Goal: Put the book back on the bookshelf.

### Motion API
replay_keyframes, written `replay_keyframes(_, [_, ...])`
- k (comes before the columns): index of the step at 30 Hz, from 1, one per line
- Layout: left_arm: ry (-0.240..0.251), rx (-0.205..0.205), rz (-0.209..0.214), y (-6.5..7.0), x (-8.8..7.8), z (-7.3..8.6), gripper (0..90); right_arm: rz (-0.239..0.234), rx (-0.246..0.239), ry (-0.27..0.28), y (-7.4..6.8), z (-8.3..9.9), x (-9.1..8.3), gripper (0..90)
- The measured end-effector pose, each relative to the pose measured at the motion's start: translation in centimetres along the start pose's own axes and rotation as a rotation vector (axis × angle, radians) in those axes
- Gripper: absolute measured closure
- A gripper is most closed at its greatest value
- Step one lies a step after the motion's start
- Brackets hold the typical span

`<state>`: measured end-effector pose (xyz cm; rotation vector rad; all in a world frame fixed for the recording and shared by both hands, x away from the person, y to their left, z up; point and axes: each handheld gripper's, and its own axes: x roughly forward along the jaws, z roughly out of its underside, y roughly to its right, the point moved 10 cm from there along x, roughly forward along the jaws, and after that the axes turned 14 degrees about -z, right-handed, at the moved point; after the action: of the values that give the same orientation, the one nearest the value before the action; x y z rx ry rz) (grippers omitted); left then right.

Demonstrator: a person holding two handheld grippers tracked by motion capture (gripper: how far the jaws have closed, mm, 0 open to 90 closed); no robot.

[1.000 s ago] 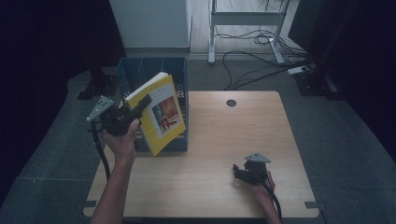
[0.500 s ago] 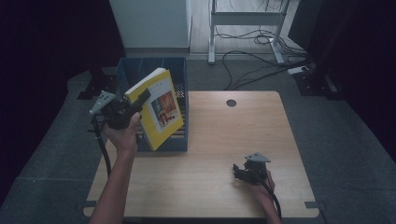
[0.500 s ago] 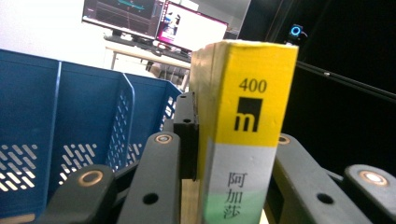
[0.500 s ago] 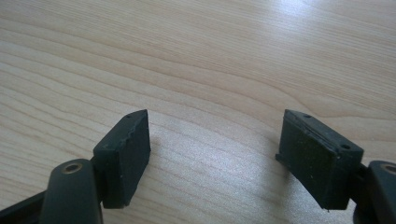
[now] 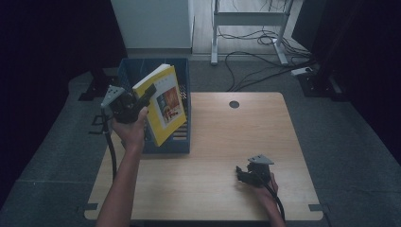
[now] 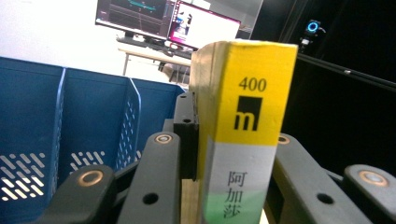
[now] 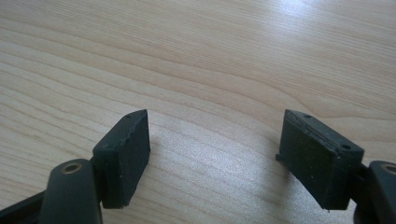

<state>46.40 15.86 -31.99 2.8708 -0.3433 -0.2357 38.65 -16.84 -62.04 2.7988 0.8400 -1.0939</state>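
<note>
Clamping the yellow book [image 5: 163, 104] by its spine, your left tongs [image 5: 142, 97] hold it tilted above the blue file rack [image 5: 182, 75] at the bench's [image 5: 227, 137] far left corner. From above, the book hides much of the rack's inside, so you cannot tell which slot lies beneath it. In the left gripper view the spine's [image 6: 243, 135] lower lettering is cut off by the frame. Your right tongs [image 7: 215, 154] rest released on the bench near its front edge, nothing between them.
</note>
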Motion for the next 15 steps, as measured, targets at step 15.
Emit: replay_keyframes(15, [-0.002, -0.012, -0.065, -0.2, 3.1, 1.4, 75.2, -0.005, -0.002, -0.002, -0.1, -0.1, 0.2, 22.8])
